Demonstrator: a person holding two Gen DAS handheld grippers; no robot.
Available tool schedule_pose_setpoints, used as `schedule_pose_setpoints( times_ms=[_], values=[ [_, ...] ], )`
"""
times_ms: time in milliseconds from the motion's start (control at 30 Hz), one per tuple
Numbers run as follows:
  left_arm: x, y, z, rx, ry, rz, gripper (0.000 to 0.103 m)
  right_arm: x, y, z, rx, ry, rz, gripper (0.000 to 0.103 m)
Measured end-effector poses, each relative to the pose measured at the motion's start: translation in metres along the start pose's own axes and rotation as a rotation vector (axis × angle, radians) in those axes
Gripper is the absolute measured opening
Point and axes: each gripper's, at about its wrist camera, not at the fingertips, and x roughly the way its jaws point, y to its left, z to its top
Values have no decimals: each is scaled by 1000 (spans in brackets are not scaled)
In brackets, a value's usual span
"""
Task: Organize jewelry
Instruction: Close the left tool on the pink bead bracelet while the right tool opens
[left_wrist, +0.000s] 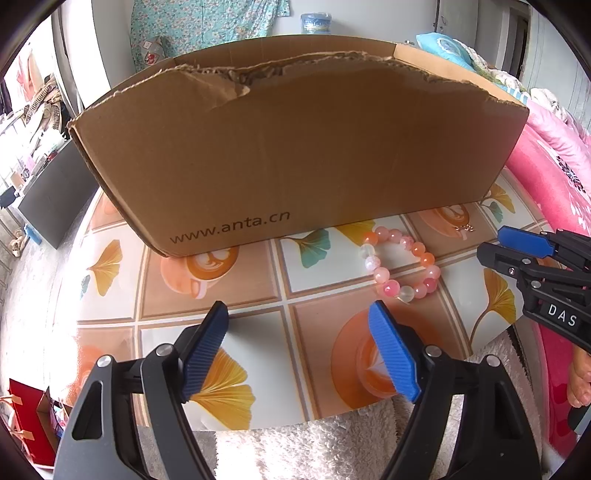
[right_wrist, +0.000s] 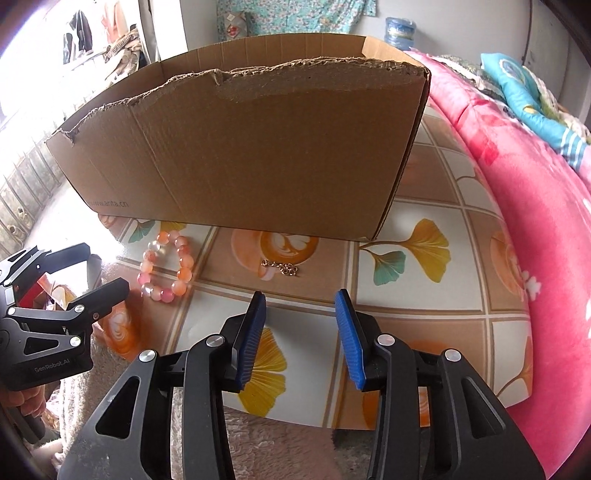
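Pink bead bracelet (left_wrist: 402, 264) flat, long axis toward box (left_wrist: 295, 147); both claws released, empty.

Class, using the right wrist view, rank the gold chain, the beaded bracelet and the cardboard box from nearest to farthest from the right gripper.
1. Gold chain, just ahead of the right gripper.
2. Beaded bracelet, ahead-left.
3. Cardboard box, behind both.
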Motion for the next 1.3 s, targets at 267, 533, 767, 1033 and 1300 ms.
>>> schedule_pose_setpoints(
  times_ms=[267,533,767,1033,1300],
  values=[
    [-30,-10,-1,37,-160,-86,76,1,-15,1,18,-2,34,38],
    [-39,-61,2,213,-211,-258,59,2,-29,2,47,-10,63,38],
    [-7,-66,12,206,-117,-238,43,4,-36,4,57,-14,83,38],
    [9,-60,18,189,-84,-165,29,6,-40,4,60,-13,88,38],
    [11,-48,20,134,-73,-141,12,6,-39,4,55,-12,84,38]
  ],
)
